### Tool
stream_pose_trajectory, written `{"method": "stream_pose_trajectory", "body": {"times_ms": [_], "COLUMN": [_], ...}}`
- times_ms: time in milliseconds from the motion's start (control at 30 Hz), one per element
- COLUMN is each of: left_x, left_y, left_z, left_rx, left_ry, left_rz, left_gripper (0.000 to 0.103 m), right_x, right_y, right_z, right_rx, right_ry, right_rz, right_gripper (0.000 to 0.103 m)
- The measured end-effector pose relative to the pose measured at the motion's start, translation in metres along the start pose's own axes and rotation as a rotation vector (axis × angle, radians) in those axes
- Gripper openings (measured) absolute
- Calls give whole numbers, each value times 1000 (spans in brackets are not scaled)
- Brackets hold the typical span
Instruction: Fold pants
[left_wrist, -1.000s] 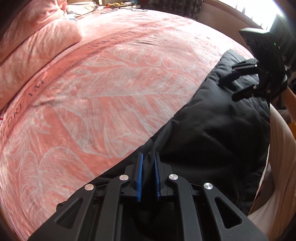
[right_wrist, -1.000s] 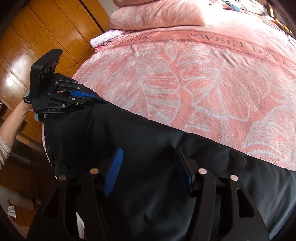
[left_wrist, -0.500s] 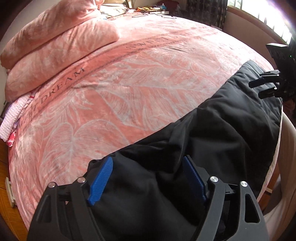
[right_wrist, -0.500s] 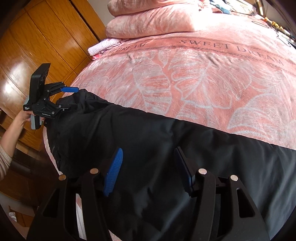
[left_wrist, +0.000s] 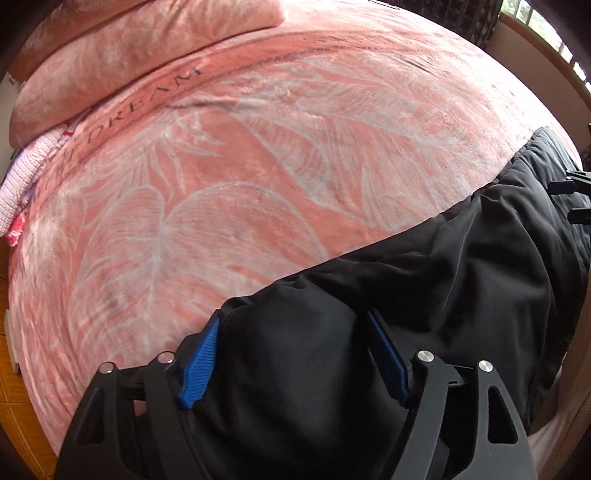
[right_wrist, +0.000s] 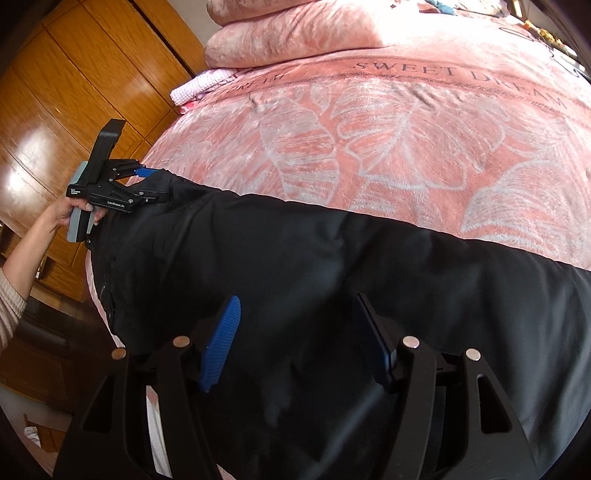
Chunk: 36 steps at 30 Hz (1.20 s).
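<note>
Black pants lie stretched along the near edge of the pink bed, also in the right wrist view. My left gripper is open, its blue pads spread over one end of the pants without pinching it. It also shows in the right wrist view, at the pants' far left end, with a hand on its handle. My right gripper is open above the middle of the pants. Its black fingers show at the right edge of the left wrist view.
A pink leaf-patterned blanket covers the bed beyond the pants. Pink pillows lie at the headboard end. A folded pink-white cloth sits by the bed edge. A wooden wardrobe stands left of the bed.
My left gripper was shut on the pants' edge a second ago, then opened and let go. Both grippers moved apart along the pants, which now lie stretched out longer.
</note>
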<state>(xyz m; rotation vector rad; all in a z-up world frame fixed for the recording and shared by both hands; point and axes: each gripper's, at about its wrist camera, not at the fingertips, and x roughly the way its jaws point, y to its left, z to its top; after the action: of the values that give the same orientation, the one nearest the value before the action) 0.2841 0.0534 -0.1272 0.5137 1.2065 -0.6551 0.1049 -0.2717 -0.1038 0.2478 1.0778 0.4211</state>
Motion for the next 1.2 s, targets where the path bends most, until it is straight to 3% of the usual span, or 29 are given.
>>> {"method": "stream_pose_trajectory", "body": {"times_ms": [100,233,333,400,500,667,833,967,1067,1200], "left_x": [-5,-1,-7,-19,-50,-97,-95,-46,-43,-76], "left_y": [11,21,24,19,4,-51,-122,-121,-113,-117], "left_z": [-2,-11,-16,-20,-35,-77,-102,-113,-117,-131], "left_rx": [-65,-131,-184,-203,-264,-398,-343,-351,-412,-476], "left_ry": [-49,-74,-110,-125,-191,-320,-352,-258,-287,-346], "left_rz": [4,-33,-53,-25,22,19,131,165,129,151], "left_gripper": [40,36,41,59,72,73,73,76,77,76], "right_x": [4,11,13,8,-5,-22,-7,18,9,-23], "right_y": [1,3,8,14,22,45,61,45,47,51], "right_z": [3,5,4,2,-3,-20,-39,-48,-45,-51], "right_rx": [1,-6,-28,-40,-37,-17,-32,-19,8,77], "right_ry": [-5,7,16,17,-3,-33,-11,28,22,-26], "right_rz": [5,-32,-67,-81,-60,-71,-226,-262,-243,-154], "right_gripper": [64,63,63,63,63,63,63,63,63,63]}}
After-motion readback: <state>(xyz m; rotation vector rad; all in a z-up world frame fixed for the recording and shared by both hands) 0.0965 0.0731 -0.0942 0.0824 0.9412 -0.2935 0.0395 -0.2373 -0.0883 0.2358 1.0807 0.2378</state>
